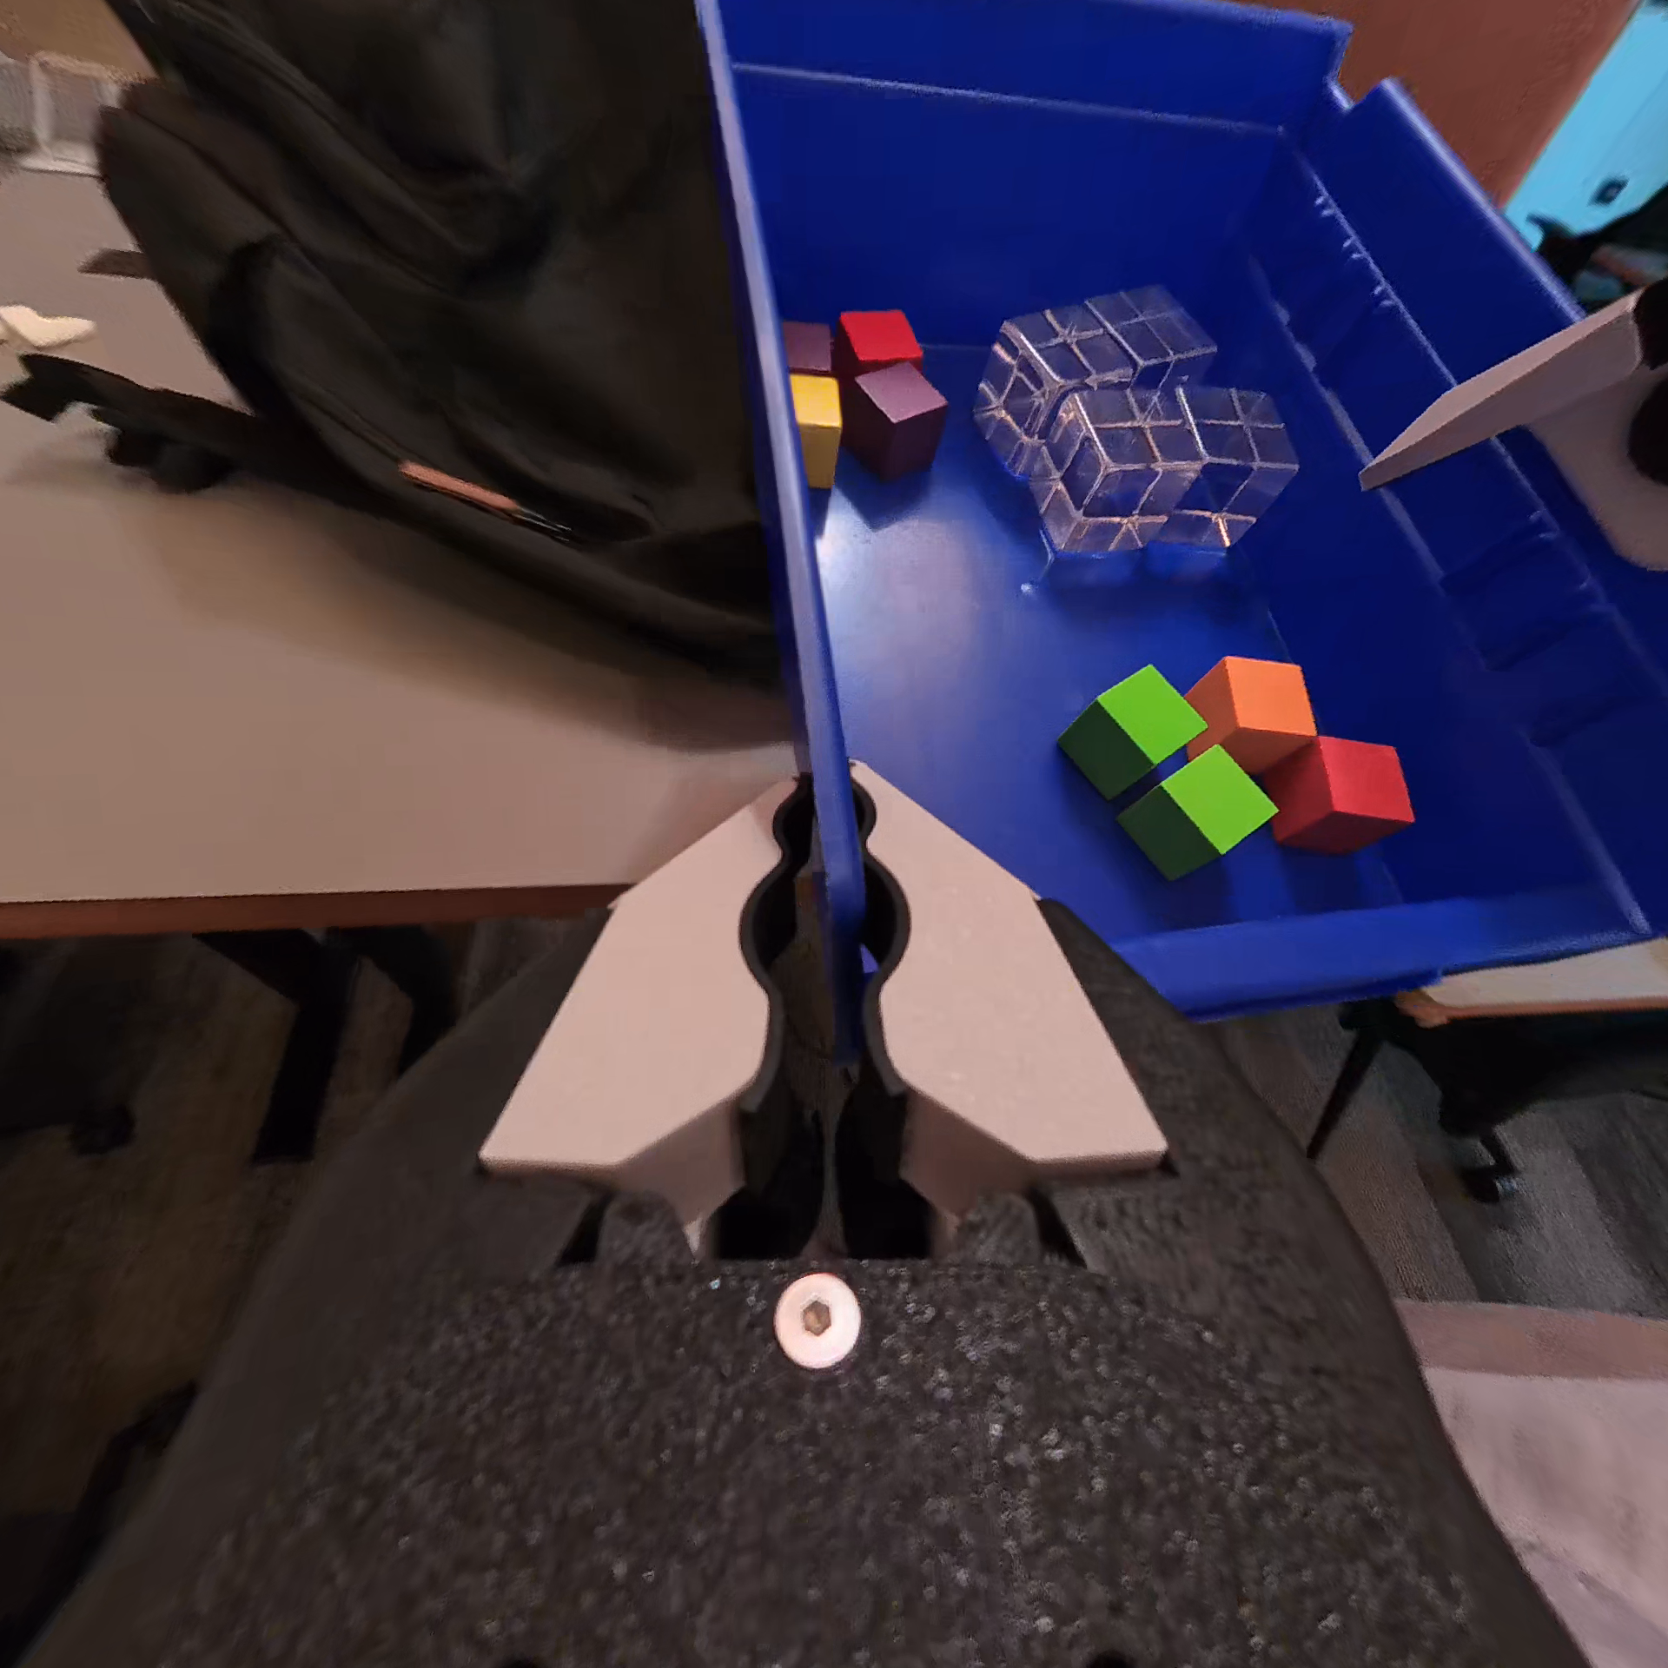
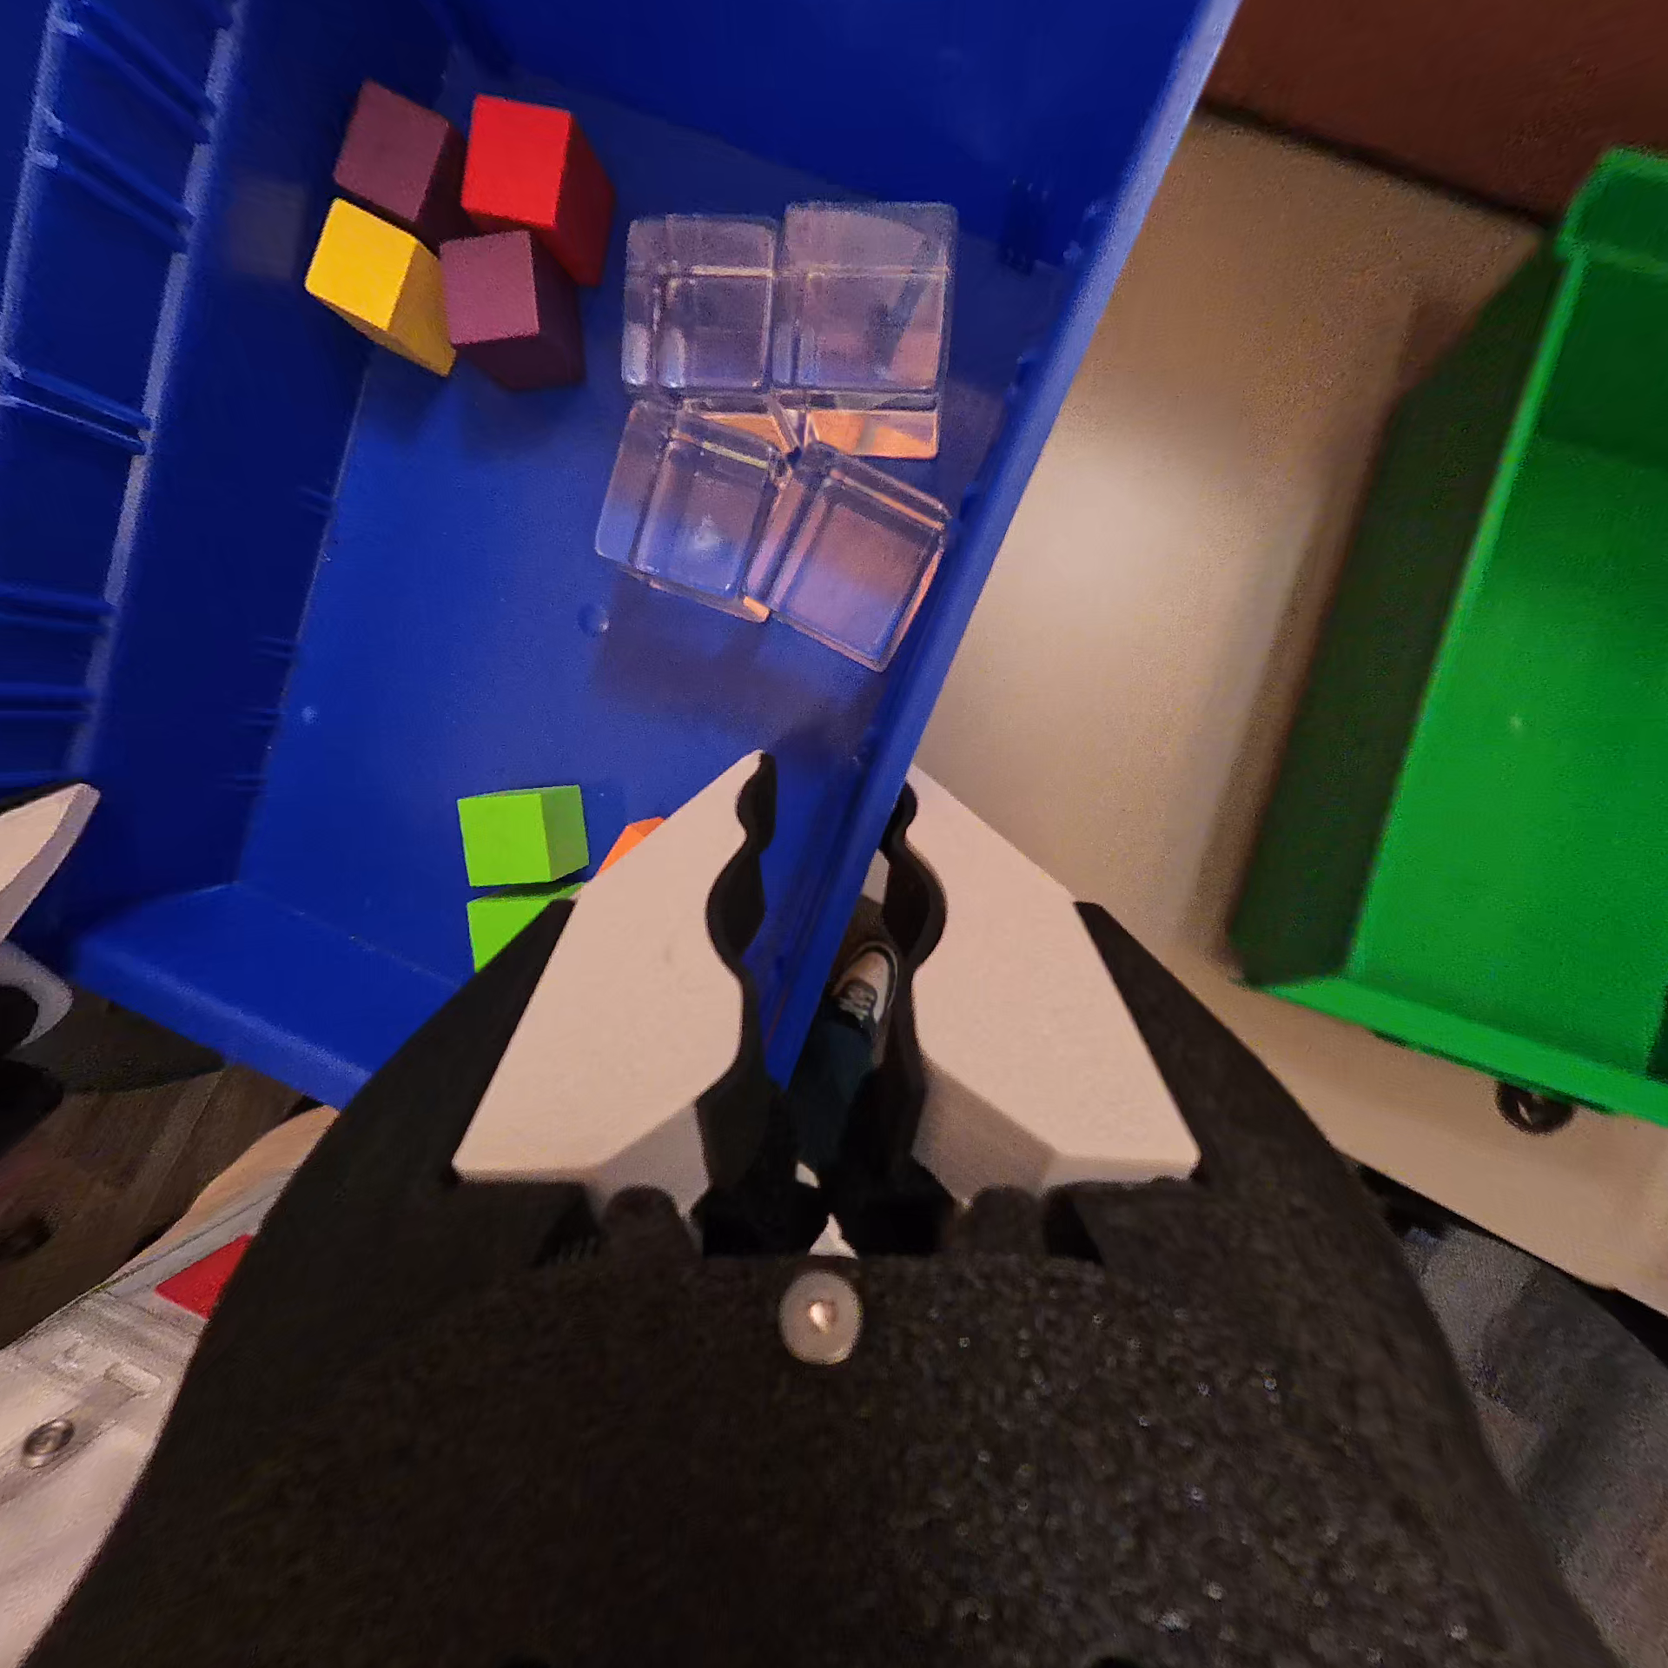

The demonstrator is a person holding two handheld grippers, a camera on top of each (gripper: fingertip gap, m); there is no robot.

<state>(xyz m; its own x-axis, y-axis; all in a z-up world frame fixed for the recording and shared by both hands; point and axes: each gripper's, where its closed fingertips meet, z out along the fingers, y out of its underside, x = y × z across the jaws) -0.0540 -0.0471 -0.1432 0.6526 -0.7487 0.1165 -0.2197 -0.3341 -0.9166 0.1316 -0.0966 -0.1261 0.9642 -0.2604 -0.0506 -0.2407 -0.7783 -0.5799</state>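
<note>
Blue bin (image 1: 993,199): left gripper (image 1: 826,794) and right gripper (image 2: 835,785) jaws each pinching opposite side walls; coloured cubes (image 1: 1237,767) and clear cubes (image 2: 785,415) inside.

The left gripper (image 1: 830,794) and the right gripper (image 2: 835,781) look alike. Each has a black, speckled, grainy body that widens toward the near edge, with one round silver screw (image 1: 817,1320) with a hex socket at its centre. Two pale grey wedge-shaped fingers (image 1: 650,1002) taper to points, their inner edges lined with wavy black pads (image 2: 736,903).
</note>
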